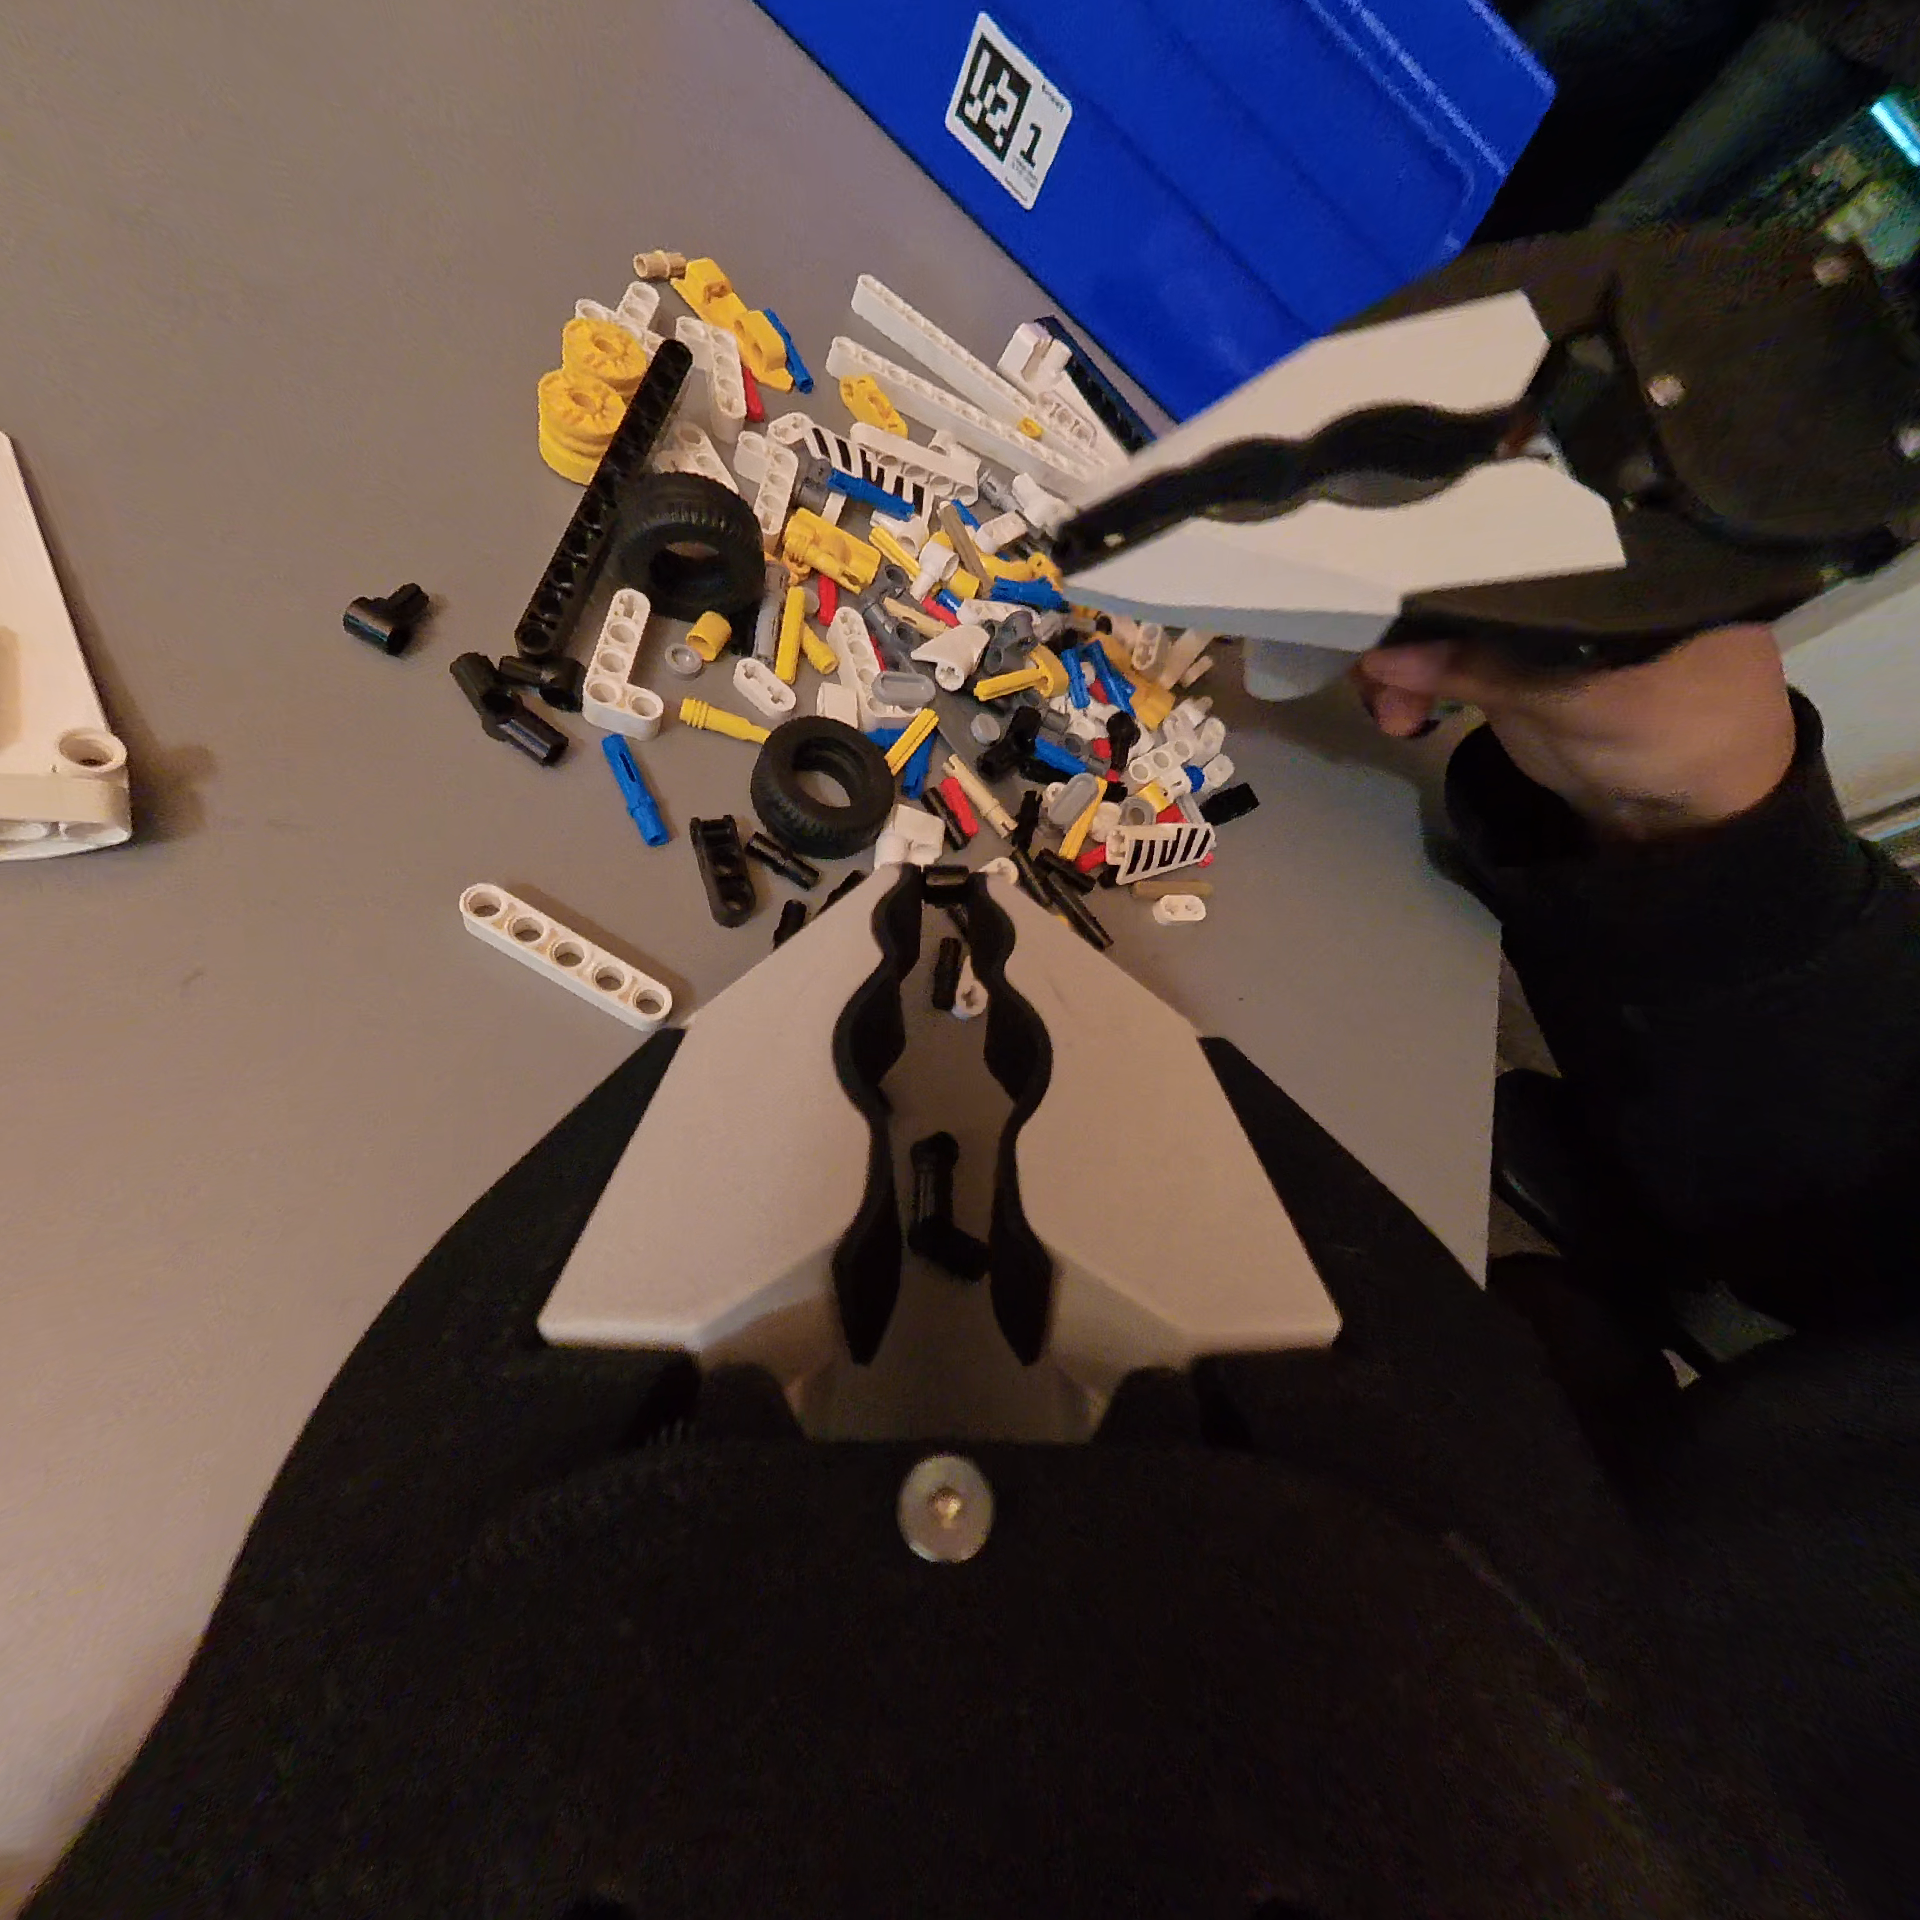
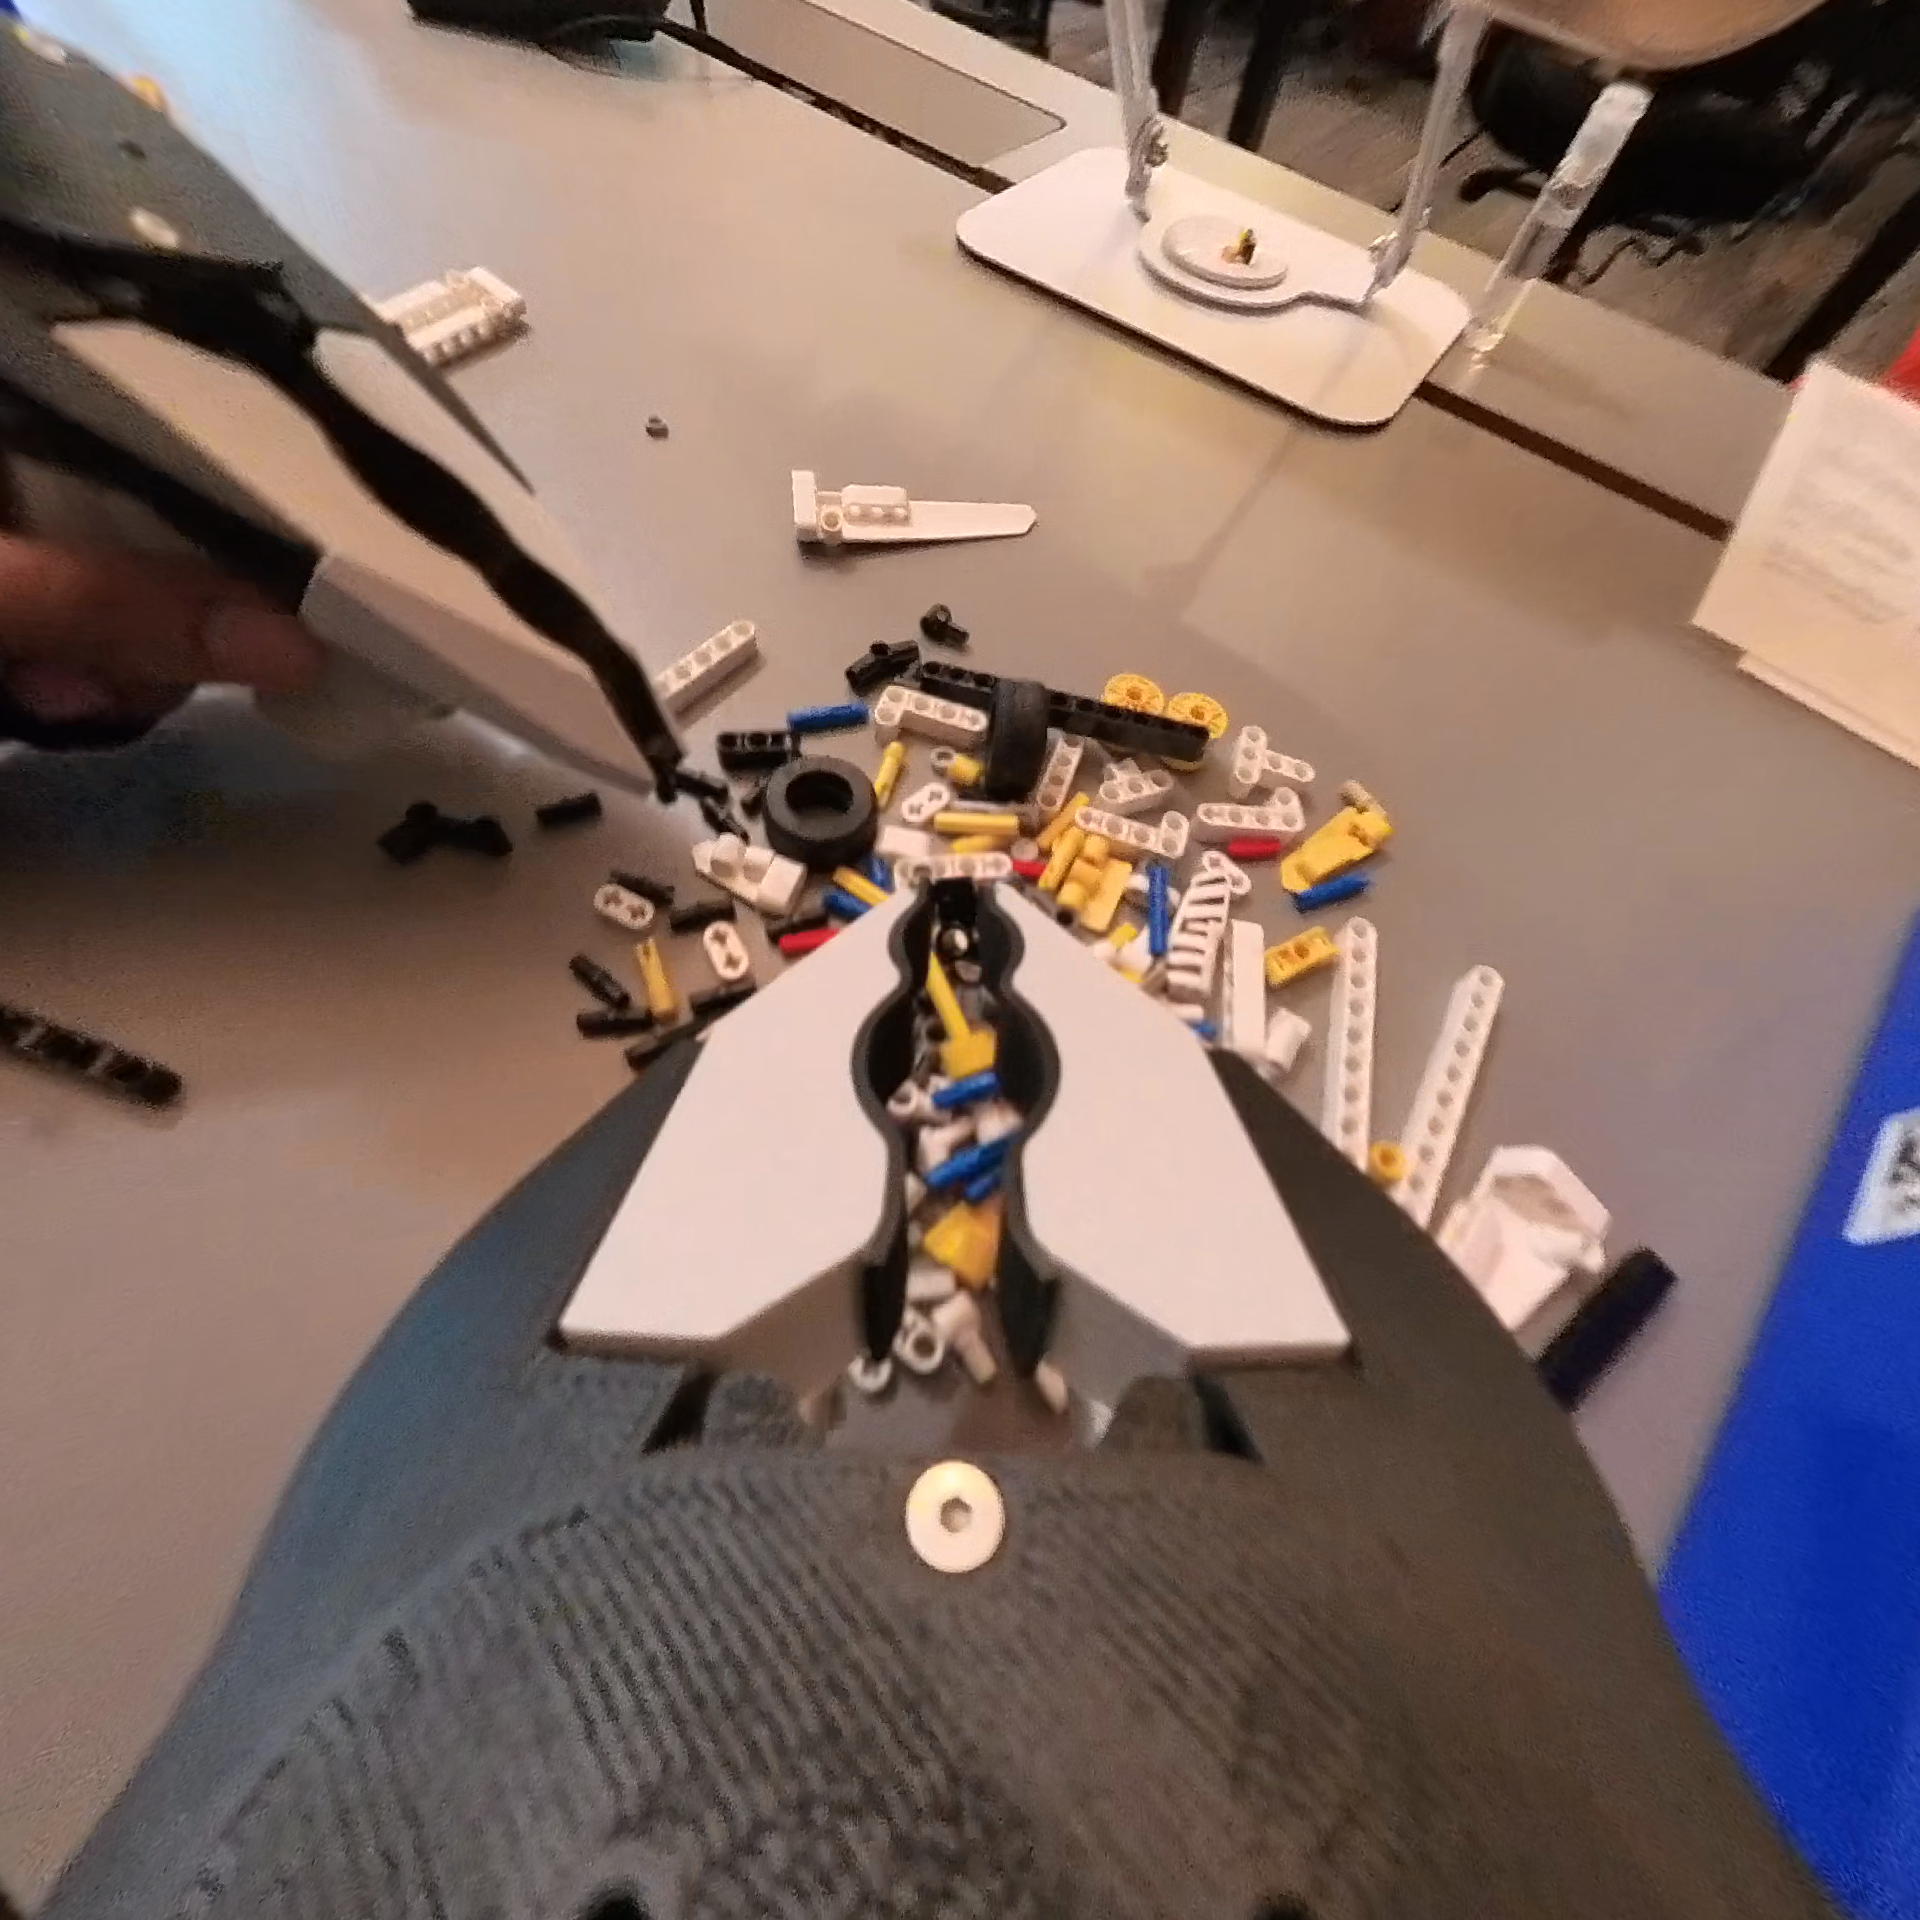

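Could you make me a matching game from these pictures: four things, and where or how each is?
Things:
1 blue plastic bin
2 white five-hole plastic beam
3 yellow plastic wheel hubs
4 left gripper

States:
A shut on a small black pin
B alone on the grey table
C stacked at the pile's edge
D bears a sticker

Pairs: 1-D, 2-B, 3-C, 4-A.

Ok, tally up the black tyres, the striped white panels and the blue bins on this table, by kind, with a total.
black tyres: 2
striped white panels: 2
blue bin: 1
Total: 5
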A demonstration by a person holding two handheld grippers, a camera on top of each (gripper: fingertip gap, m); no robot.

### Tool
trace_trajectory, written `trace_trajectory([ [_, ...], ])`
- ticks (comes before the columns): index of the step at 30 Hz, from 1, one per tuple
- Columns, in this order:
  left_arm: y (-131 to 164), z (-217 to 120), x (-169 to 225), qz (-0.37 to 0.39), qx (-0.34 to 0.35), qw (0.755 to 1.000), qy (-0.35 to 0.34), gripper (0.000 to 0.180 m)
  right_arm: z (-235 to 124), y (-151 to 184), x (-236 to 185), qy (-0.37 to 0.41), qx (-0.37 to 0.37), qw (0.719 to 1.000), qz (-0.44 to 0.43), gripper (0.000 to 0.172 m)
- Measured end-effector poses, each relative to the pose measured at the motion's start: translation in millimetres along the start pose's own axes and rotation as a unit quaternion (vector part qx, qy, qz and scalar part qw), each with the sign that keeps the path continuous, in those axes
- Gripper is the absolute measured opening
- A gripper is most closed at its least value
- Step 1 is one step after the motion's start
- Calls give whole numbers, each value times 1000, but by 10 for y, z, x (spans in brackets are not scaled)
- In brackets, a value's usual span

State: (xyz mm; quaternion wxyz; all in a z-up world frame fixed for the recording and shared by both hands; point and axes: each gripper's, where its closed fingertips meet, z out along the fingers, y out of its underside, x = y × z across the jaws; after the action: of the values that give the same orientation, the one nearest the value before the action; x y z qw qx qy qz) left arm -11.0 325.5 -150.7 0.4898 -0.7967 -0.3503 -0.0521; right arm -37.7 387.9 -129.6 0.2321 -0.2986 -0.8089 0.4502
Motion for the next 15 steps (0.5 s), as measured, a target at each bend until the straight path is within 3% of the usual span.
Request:
trace_trajectory([
  [5,46,26,12,19,-17,1000,-5,8,266,12,164,16,-24,999,23,10],
  [7,27,11,18,22,-9,1000,-3,12,288,20,184,22,-23,999,37,19],
  [15,-236,-354,49,38,99,994,-9,13,-168,-205,318,60,59,995,59,22],
])
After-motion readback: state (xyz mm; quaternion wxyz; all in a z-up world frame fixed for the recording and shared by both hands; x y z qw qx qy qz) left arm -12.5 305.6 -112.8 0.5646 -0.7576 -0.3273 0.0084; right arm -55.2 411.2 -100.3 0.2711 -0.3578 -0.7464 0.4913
